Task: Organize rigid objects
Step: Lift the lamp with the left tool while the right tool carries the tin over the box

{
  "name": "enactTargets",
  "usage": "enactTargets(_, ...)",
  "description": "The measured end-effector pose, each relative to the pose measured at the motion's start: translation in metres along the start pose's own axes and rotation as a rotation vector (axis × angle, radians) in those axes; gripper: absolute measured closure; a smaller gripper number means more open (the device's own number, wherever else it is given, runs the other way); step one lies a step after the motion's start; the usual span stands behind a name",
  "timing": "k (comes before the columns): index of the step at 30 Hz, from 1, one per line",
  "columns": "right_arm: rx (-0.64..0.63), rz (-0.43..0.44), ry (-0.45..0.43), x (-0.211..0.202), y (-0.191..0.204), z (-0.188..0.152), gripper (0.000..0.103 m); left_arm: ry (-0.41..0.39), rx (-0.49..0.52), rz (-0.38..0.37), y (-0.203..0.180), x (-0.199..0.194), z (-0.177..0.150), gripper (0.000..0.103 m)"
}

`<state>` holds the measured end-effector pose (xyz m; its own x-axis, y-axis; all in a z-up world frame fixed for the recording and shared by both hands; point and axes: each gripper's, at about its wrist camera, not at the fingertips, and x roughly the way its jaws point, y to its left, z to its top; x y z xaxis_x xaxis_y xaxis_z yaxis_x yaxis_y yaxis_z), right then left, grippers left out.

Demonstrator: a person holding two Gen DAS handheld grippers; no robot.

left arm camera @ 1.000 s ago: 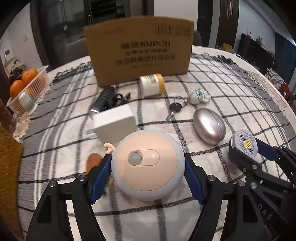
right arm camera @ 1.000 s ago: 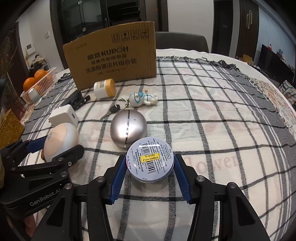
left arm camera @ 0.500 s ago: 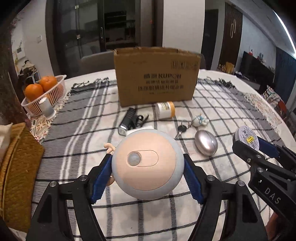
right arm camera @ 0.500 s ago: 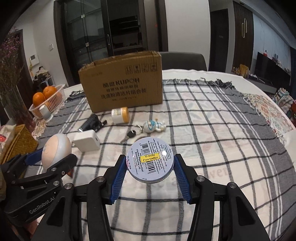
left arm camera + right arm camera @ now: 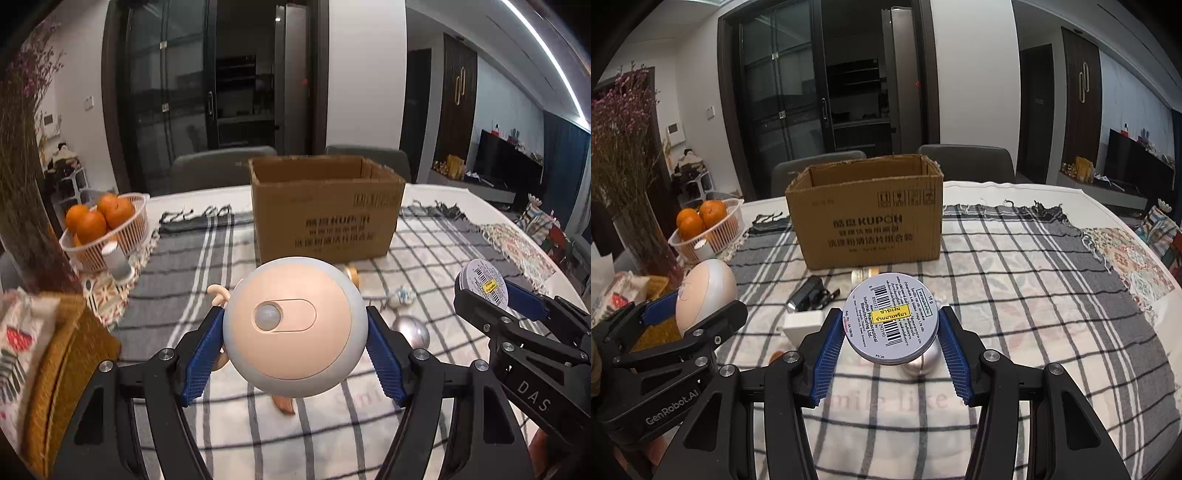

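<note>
The open cardboard box (image 5: 866,218) stands at the far side of the bench (image 5: 1052,295), mouth up to take items. My left fingers (image 5: 295,354) clamp the round peach-faced gadget (image 5: 293,328) by its sides, and my right fingers (image 5: 891,345) pinch the flat round tin (image 5: 891,317) by its rim, both held clear above the bench and facing the box, presumably for dropping in.

Both grippers have risen off the checked cloth (image 5: 1015,295), the left gripper (image 5: 295,350) carrying the round lamp (image 5: 295,325), the right gripper (image 5: 892,349) the tin (image 5: 892,317).
</note>
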<state>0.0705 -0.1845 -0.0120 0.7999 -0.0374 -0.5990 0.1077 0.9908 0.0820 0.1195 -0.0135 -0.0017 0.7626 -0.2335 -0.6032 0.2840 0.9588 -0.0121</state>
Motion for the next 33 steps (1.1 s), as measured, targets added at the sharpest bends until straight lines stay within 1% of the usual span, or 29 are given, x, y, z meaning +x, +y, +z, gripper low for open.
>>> enactTargets(3,0.012,0.0,-0.017,0.0,0.0,0.012,0.05,-0.017,-0.003,-0.02,0.004,0.0,0.014,0.03)
enactTargets(7,0.026,-0.003,-0.043,0.002,0.001,0.033,0.05,-0.053,0.013,-0.019,0.008,0.001,0.039,0.03)
enactTargets(11,0.051,0.003,-0.066,0.006,0.001,0.053,0.05,-0.07,0.018,-0.026,0.011,0.004,0.061,0.03)
enactTargets(17,0.096,0.048,-0.064,0.024,-0.006,0.091,0.05,-0.083,0.043,-0.035,0.012,0.015,0.096,0.03)
enactTargets(25,0.085,0.082,-0.027,0.054,-0.012,0.132,0.05,-0.057,0.041,-0.046,0.011,0.041,0.136,0.03)
enactTargets(33,0.056,0.085,0.03,0.09,-0.018,0.167,0.05,0.011,0.055,-0.047,0.008,0.076,0.168,0.03)
